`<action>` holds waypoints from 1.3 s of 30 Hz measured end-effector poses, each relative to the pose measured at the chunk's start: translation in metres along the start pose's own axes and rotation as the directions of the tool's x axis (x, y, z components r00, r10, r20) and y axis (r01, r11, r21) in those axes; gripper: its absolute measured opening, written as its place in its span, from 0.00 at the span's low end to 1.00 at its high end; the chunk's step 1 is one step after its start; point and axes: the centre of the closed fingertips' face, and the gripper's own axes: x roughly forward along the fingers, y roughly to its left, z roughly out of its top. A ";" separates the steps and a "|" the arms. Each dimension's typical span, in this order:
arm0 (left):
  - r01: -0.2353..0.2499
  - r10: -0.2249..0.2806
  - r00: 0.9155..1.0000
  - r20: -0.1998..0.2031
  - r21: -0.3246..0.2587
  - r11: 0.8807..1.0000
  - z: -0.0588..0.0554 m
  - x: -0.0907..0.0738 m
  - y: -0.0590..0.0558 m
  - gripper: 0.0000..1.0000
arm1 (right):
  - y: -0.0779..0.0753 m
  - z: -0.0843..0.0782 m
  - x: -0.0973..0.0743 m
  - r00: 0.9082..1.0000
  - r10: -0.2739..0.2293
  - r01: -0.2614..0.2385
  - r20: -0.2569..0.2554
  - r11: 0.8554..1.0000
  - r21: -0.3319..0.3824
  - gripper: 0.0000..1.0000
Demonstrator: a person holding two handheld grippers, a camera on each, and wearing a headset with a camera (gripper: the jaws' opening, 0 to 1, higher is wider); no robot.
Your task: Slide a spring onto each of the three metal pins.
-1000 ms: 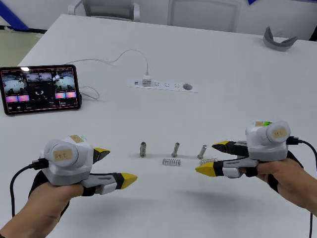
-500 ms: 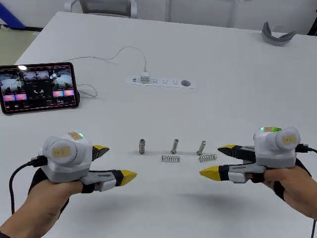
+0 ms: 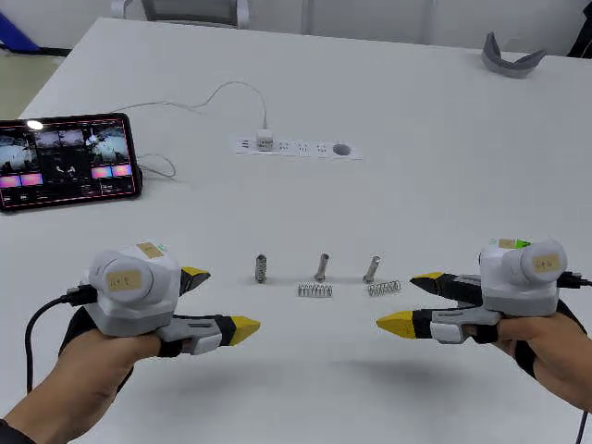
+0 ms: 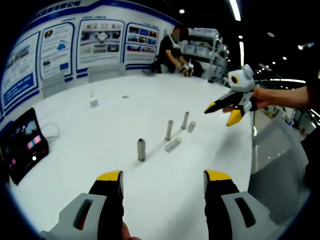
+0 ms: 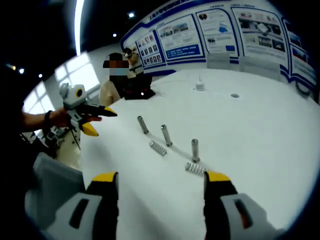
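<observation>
With your left gripper (image 3: 220,301) and right gripper (image 3: 408,300) jaws wide and empty, pinch the small silver wire coil spring (image 3: 385,289) gently mid-length; it is likely light and apt to flick away.

A: L gripper (image 3: 222,301)?
B: Jaws wide apart, empty, tips aimed inward. L hand (image 3: 92,365) grips it from below.
A: R gripper (image 3: 405,300)?
B: Jaws also apart, empty, tips facing the L one. R hand (image 3: 546,347) behind it.

Bright, even light fills the head view; the white matte worktop (image 3: 444,139) shows soft, faint shadows below the left hand-held gripper (image 3: 222,301) and the right hand-held gripper (image 3: 400,300). Both gripper views bow at the edges, and long ceiling strip lights (image 4: 234,9) glare at top.
</observation>
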 end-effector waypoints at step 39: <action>0.181 -0.162 0.980 -0.113 0.181 0.967 0.019 0.069 -0.045 0.65 | 0.025 -0.012 -0.018 1.000 0.008 -0.008 0.011 1.000 0.005 0.75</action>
